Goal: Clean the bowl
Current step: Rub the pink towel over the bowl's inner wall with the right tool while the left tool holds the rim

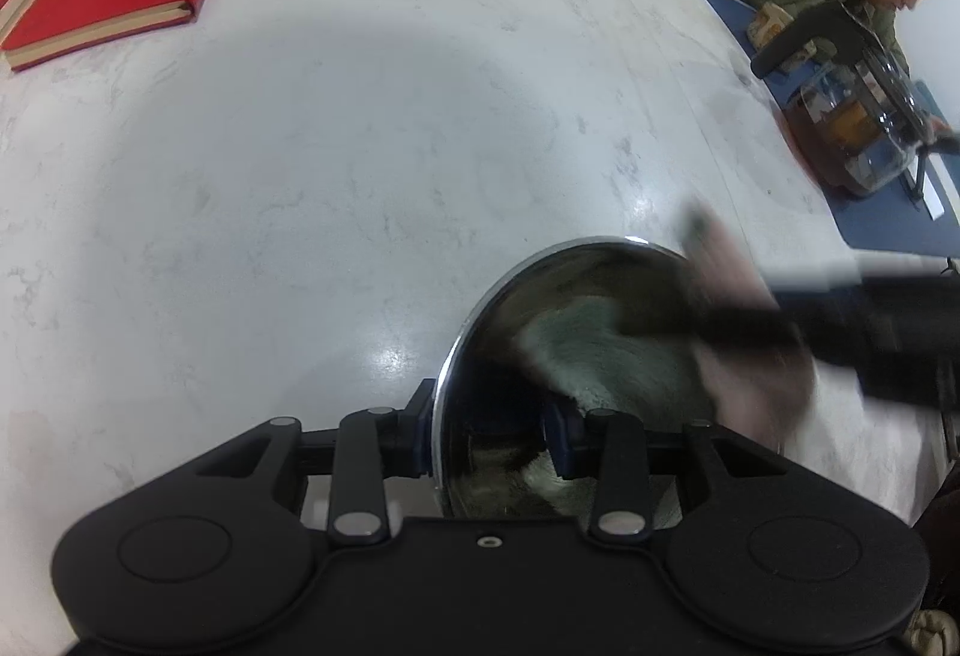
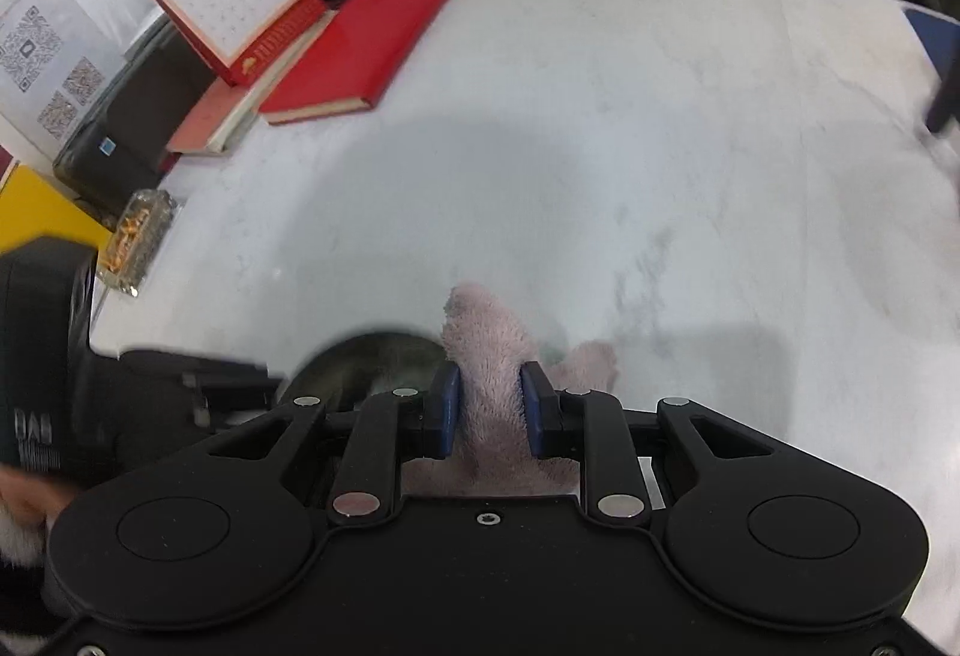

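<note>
1. Left wrist view: the left gripper [image 1: 489, 437] clenches the rim of the polished steel bowl [image 1: 576, 296] at six o'clock, steadying it on the marble table [image 1: 300, 146]. The right gripper [image 1: 630, 323] arrives from three o'clock.
2. Right wrist view: the right gripper clamps a fluffy pink cloth [image 2: 489, 356] for wiping; the bowl's rim shows at nine o'clock of it.

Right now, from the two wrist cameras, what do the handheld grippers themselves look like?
Both match. The left gripper and right gripper each have a matte black body with two round raised discs, black linkage bars joined by silver pivot pins, a small centre screw, and dark blue finger pads. No cables show. In the right wrist view, the left gripper's black housing bears faint pale lettering, too blurred to read.
</note>
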